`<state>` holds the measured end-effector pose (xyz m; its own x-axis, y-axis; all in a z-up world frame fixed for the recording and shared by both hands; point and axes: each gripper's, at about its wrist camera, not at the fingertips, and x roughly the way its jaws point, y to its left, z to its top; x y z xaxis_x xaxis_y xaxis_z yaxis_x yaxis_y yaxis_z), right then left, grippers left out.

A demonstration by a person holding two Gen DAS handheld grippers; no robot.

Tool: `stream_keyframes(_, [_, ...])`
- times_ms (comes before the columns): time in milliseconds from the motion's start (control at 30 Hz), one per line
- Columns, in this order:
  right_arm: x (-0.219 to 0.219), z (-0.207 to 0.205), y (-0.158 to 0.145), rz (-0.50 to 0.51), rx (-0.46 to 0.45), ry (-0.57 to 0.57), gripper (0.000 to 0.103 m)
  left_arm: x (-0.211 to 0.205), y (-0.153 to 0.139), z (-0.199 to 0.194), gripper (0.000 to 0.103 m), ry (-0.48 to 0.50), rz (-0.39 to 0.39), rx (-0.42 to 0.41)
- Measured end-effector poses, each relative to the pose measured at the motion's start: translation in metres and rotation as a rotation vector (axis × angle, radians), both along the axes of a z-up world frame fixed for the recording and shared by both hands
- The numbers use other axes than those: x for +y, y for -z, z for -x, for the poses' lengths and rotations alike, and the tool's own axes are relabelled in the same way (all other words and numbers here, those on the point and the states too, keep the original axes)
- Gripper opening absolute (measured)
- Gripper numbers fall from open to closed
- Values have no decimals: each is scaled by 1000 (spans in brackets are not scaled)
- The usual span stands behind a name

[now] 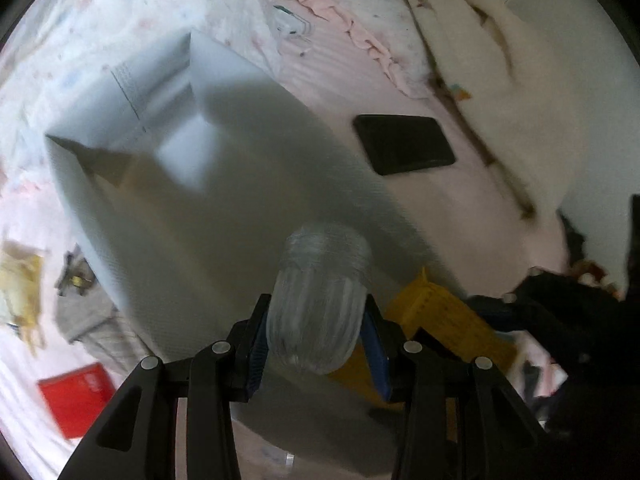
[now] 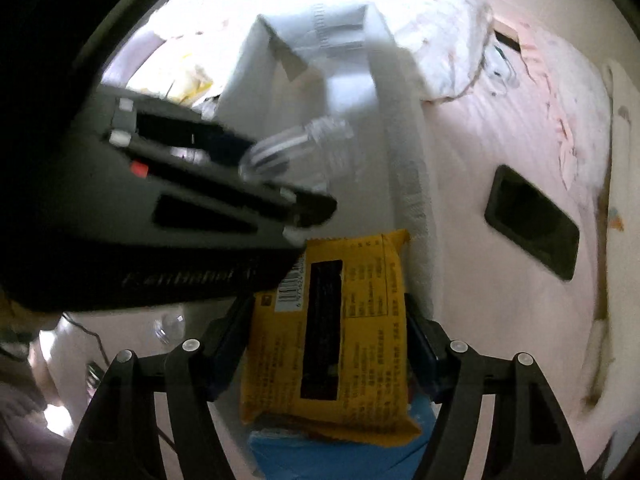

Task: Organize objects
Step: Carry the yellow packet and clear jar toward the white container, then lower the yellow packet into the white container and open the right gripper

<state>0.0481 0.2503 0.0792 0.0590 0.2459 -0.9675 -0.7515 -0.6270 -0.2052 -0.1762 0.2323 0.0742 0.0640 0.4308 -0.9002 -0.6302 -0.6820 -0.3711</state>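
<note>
My left gripper (image 1: 316,320) is shut on a clear ribbed plastic bottle (image 1: 320,280), neck pointing away, held over the near wall of an open white box (image 1: 240,220). The right wrist view shows the same bottle (image 2: 296,140) and the left gripper (image 2: 256,172) beside the box (image 2: 256,92). My right gripper (image 2: 332,332) points steeply down, and both pads touch the sides of a yellow snack packet (image 2: 332,320). The packet (image 1: 440,320) lies just right of the box, over a blue item (image 2: 340,456).
All of this is on a pink bed sheet (image 1: 460,208). A black flat case (image 1: 404,144) lies right of the box. A red box (image 1: 76,396) and grey cloth (image 1: 88,320) sit at the left. A cream blanket (image 1: 480,60) is bunched at the far right.
</note>
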Motion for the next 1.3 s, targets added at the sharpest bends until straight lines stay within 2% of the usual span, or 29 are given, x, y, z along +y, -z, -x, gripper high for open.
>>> stream_keyframes(100, [8,-1,1,4,19,42,70,-2,-2,8,40,-18,-55,-78])
stream_keyframes(167, [15,-2,3,17,30,78,70,-8,-5,13,43,-23,-127,-136])
stream_keyframes(233, [20,-2,7,27,36,117,70,-10,-5,16,46,-27,-153,-177])
stream_keyframes(367, [30,-2,15,53,42,154,70,-10,-1,15,46,-9,-131,-175])
stream_keyframes(533, [29,6,22,54,16,129,70,-8,7,13,46,30,-70,-140])
stream_keyframes(600, [31,9,29,78,11,107,69,-5,10,11,46,51,-32,-114])
stream_keyframes(667, [36,12,37,114,6,98,69,1,18,6,46,89,37,-82])
stream_keyframes(767, [37,9,40,126,8,109,69,3,26,3,48,102,47,-89])
stream_keyframes(867, [35,6,33,161,26,122,56,8,34,4,48,129,99,-109])
stream_keyframes(967, [29,9,22,196,42,96,51,9,44,1,50,150,135,-106])
stream_keyframes(1033, [23,14,14,204,47,72,49,9,50,-3,52,159,138,-108])
stream_keyframes(1133, [10,26,10,158,-16,7,49,9,53,-6,51,169,149,-87])
stream_keyframes(1200, [7,31,11,135,-45,-14,47,5,48,-6,50,165,105,-87])
stream_keyframes(1300, [8,33,8,101,-37,3,47,-6,35,-1,50,142,32,-95])
